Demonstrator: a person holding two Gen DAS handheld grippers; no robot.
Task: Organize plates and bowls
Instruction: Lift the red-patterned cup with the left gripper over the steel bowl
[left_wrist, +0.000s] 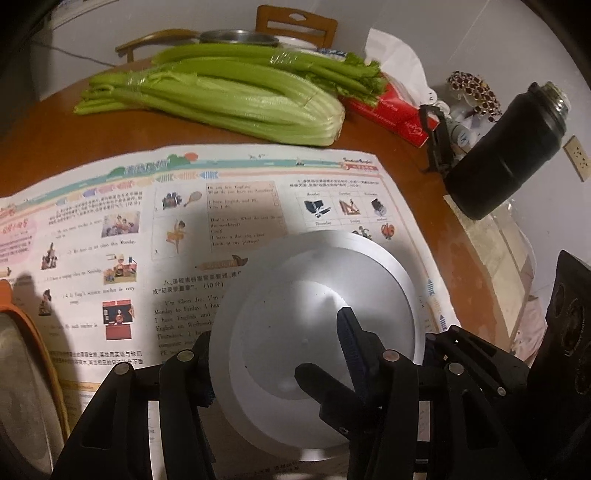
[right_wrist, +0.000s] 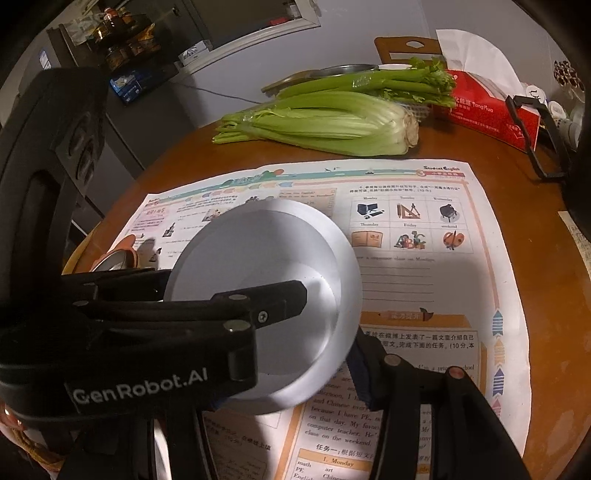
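A shallow silver metal plate (left_wrist: 314, 295) hangs tilted just above a printed paper sheet (left_wrist: 110, 240) on the round wooden table (right_wrist: 517, 155). My left gripper (left_wrist: 275, 343) is shut on the plate's rim, with one blue-padded finger (left_wrist: 351, 339) on the inner face and the other at the outer edge. In the right wrist view the left gripper (right_wrist: 229, 284) reaches in from the left across the plate (right_wrist: 258, 240). My right gripper (right_wrist: 288, 380) is shut on the near rim, its right finger (right_wrist: 364, 369) against the edge; its left finger is hidden.
Celery bunches (left_wrist: 221, 96) lie across the far side of the table, beside a red tissue box (right_wrist: 491, 110). A black bottle (left_wrist: 506, 151) stands at the right edge. An orange-rimmed steel bowl (left_wrist: 22, 369) sits at the left. A chair (left_wrist: 295, 26) and a metal bowl (left_wrist: 236, 37) are behind the celery.
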